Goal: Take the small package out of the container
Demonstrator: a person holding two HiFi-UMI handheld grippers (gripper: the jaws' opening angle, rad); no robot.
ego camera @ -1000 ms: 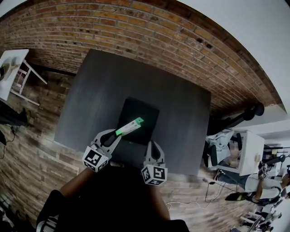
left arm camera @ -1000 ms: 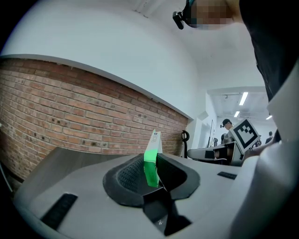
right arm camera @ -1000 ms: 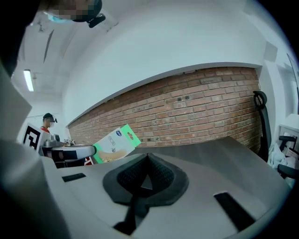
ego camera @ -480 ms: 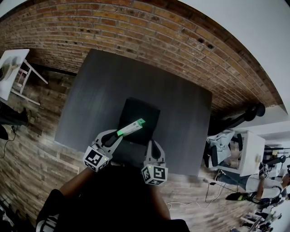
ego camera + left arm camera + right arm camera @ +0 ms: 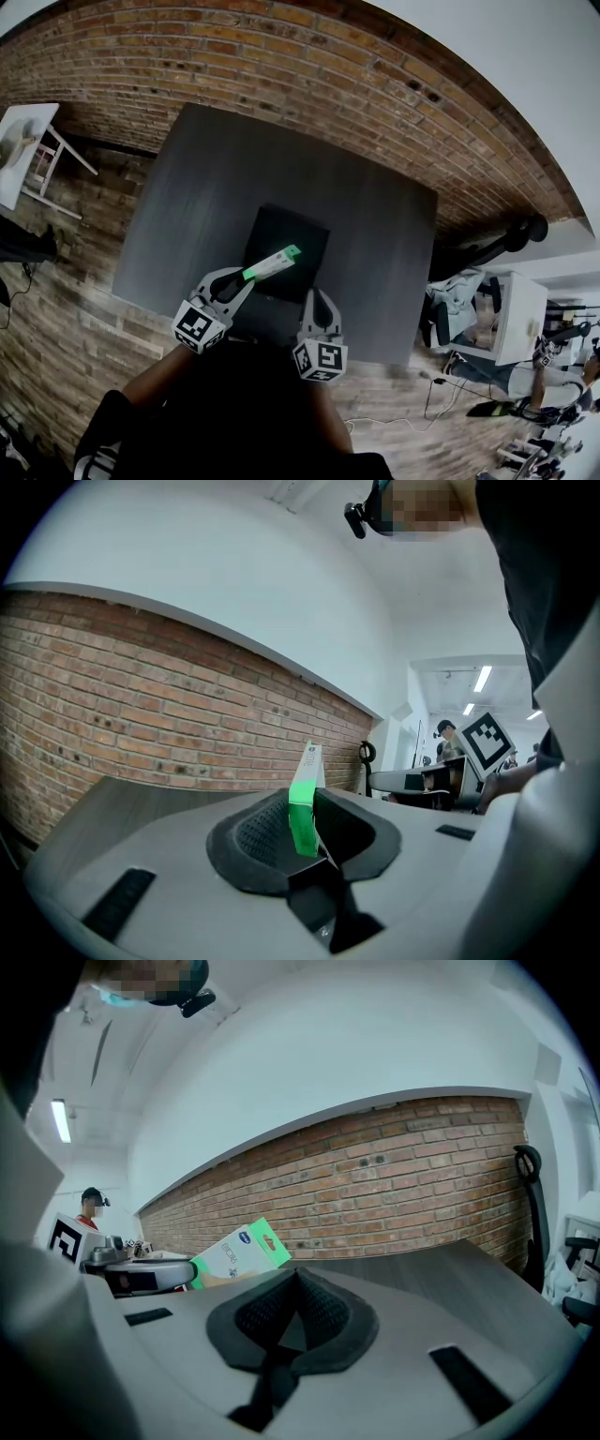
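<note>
Package: small flat green-and-white cardboard box, and I see it pinched by one end in the left gripper, held up off the table and slanting away over the near left part of the container.
Container: black rectangular box resting on the dark grey table; I cannot make out its inside.
Left gripper fingers: clamped on the package, one pad on each broad face.
Right gripper: fingers pressed together with nothing between them, tips just at the container's near edge.
Head view only: the container, the whole tabletop, and both grippers side by side with their marker cubes toward me.
Left gripper view only: the package edge-on, a thin green strip standing between the pads, with the right gripper's marker cube off to the right.
Right gripper view only: the package's broad printed face, white with green borders, sticking out of the left gripper against the brick wall.
Counts: I count one package, one container, one table, two grippers and two marker cubes.
</note>
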